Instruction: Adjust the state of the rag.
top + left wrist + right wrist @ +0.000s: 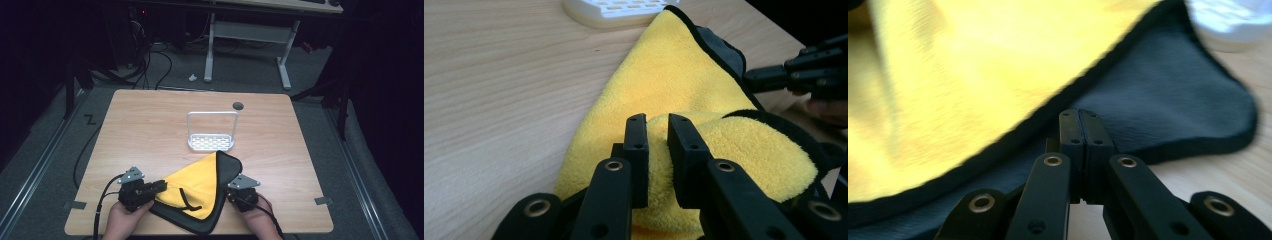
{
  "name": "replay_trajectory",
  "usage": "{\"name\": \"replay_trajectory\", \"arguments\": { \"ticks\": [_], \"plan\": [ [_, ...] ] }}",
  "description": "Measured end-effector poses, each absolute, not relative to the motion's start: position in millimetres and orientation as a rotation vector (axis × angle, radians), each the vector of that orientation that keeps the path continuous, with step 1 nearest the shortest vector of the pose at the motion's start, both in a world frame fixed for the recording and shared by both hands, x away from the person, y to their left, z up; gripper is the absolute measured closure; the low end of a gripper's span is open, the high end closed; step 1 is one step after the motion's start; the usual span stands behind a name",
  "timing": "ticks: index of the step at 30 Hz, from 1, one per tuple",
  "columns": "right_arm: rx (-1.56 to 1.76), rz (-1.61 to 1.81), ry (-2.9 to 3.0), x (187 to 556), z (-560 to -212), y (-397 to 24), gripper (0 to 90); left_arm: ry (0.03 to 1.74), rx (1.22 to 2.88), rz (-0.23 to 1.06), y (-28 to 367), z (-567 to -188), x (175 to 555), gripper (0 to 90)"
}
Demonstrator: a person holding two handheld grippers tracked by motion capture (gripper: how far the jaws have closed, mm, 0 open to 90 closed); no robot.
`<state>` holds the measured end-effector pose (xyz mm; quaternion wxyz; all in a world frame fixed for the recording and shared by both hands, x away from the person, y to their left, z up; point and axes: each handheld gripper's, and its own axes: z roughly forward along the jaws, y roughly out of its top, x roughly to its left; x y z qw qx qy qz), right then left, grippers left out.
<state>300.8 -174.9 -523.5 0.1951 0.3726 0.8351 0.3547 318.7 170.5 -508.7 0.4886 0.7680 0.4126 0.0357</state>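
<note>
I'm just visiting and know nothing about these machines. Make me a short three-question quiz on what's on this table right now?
1. True or false: the left gripper has a fold of the yellow cloth between its jaws.
2. What lies beyond the cloth? A) the white rack B) a red mug C) a book
3. Fill in: the right gripper has its jaws ____.

Key: 1 true; 2 A; 3 shut, with nothing visible between them.

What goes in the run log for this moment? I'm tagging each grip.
left gripper: jaws pinching yellow cloth fold | right gripper: shut, at the dark edge | white rack: behind cloth
</note>
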Motion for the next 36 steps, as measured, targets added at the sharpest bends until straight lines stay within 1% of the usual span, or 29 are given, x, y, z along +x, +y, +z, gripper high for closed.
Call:
{"name": "replay_trajectory", "arguments": {
  "ticks": [4, 7, 12, 21, 23, 26, 28, 31, 36],
  "plan": [
    [0.983, 0.935, 2.370, 295.1, -527.9, -160.5, 90.0, 0.998, 1.864, 0.097, 173.1, -510.7, 318.2, 79.5],
    [0.996, 0.927, 2.366, 293.6, -527.4, -165.7, 90.0, 1.013, 1.858, 0.104, 179.2, -511.9, 319.7, 79.9],
    [1.054, 0.929, 2.332, 294.3, -527.5, -187.3, 90.0, 1.039, 1.861, 0.098, 189.0, -517.9, 320.7, 80.1],
    [1.160, 0.856, 2.236, 303.6, -525.7, -222.6, 90.0, 1.043, 1.873, 0.075, 184.9, -524.0, 320.7, 78.5],
    [1.195, 0.785, 2.188, 306.9, -526.9, -237.7, 90.0, 1.050, 1.872, 0.077, 185.7, -525.5, 320.7, 78.3],
    [1.311, 0.785, 2.117, 311.1, -526.6, -264.9, 90.0, 1.067, 1.856, 0.058, 187.8, -527.2, 321.7, 76.6],
    [1.357, 0.828, 2.095, 310.1, -524.9, -274.2, 90.0, 1.066, 1.855, 0.058, 186.9, -527.4, 322.0, 76.7],
    [1.329, 0.913, 2.094, 305.2, -517.1, -265.1, 90.0, 1.061, 1.861, 0.055, 184.8, -527.7, 321.9, 76.7],
    [1.180, 1.042, 2.265, 293.6, -516.0, -215.5, 90.0, 1.059, 1.858, 0.044, 183.6, -528.1, 321.2, 76.7]
  ]
}}
